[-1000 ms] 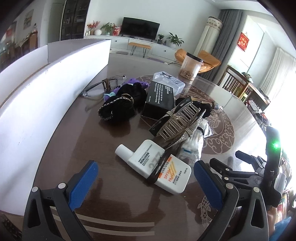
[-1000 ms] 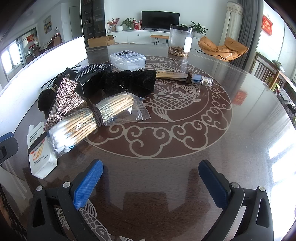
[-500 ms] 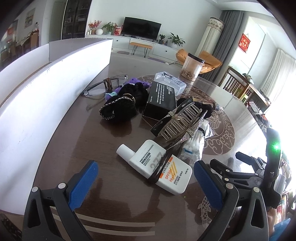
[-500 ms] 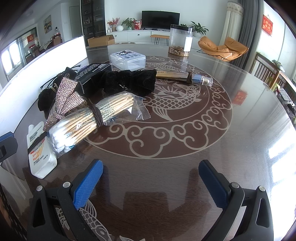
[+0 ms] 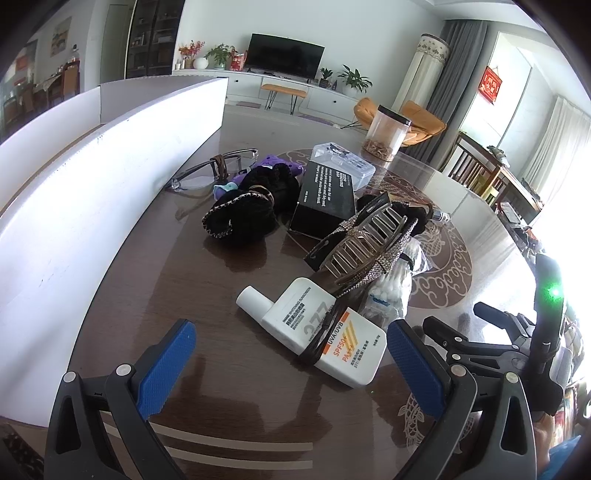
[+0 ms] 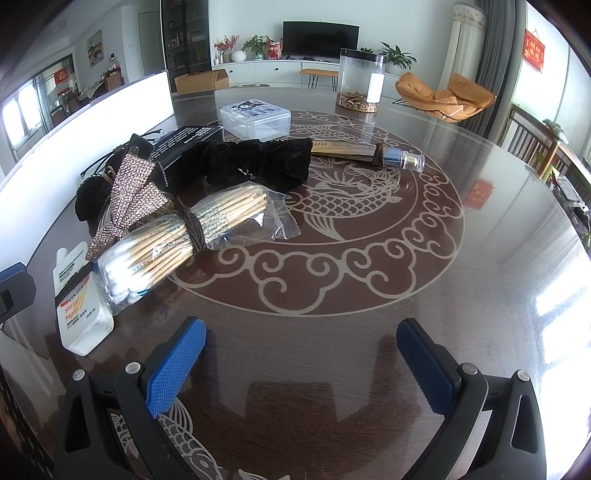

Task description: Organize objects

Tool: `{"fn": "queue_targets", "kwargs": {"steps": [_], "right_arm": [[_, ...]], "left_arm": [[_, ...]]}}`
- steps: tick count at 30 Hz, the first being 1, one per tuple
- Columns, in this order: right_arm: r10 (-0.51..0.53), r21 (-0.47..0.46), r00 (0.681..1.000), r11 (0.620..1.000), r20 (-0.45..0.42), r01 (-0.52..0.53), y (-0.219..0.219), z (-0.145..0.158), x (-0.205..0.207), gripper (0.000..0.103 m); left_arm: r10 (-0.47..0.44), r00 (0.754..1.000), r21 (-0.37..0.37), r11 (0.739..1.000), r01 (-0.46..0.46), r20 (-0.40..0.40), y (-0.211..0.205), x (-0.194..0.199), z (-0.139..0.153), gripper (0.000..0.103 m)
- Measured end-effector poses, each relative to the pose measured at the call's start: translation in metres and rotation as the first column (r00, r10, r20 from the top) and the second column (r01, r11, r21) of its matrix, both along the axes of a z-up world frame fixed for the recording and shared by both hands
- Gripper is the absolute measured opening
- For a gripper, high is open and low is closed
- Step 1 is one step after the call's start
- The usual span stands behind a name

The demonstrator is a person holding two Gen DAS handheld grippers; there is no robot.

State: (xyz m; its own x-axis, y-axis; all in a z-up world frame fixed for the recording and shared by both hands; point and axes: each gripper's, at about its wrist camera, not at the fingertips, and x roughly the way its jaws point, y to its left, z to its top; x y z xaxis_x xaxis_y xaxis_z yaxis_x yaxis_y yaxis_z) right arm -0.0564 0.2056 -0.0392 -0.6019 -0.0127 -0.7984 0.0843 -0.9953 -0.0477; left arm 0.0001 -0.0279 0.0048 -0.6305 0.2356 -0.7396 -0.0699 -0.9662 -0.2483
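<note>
Lying flat on the counter (image 5: 155, 280): white sunscreen bottle (image 5: 314, 330), dark hair tie looped across it.
Just beyond, touching: rhinestone hair claw (image 5: 369, 245) over bagged cotton swabs (image 6: 162, 247); further back, black box (image 5: 327, 192), black scrunchies (image 5: 240, 218), glasses (image 5: 207, 173). Left gripper (image 5: 291, 354) fingers spread, empty, near the bottle. Right gripper (image 6: 301, 360) fingers spread, empty, over bare counter.

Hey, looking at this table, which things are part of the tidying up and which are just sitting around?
To organize:
sunscreen bottle
cotton swabs
rhinestone hair clip
black velvet bow
black scrunchie
black box
glasses
clear plastic case
slim gold tube

Just around:
jar
TV
orange chair
white board
</note>
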Motion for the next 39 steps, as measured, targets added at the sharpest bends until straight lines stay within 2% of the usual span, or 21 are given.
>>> {"fn": "queue_targets", "kwargs": {"steps": [39], "right_arm": [[-0.002,0.0,1.0,1.0,0.002,0.002,0.0002,0.0002,-0.0003,0.103]], "left_arm": [[0.018,1.0,-0.008,1.0,-0.018,0.006,-0.0021,0.0001,-0.0021,0.103]]}}
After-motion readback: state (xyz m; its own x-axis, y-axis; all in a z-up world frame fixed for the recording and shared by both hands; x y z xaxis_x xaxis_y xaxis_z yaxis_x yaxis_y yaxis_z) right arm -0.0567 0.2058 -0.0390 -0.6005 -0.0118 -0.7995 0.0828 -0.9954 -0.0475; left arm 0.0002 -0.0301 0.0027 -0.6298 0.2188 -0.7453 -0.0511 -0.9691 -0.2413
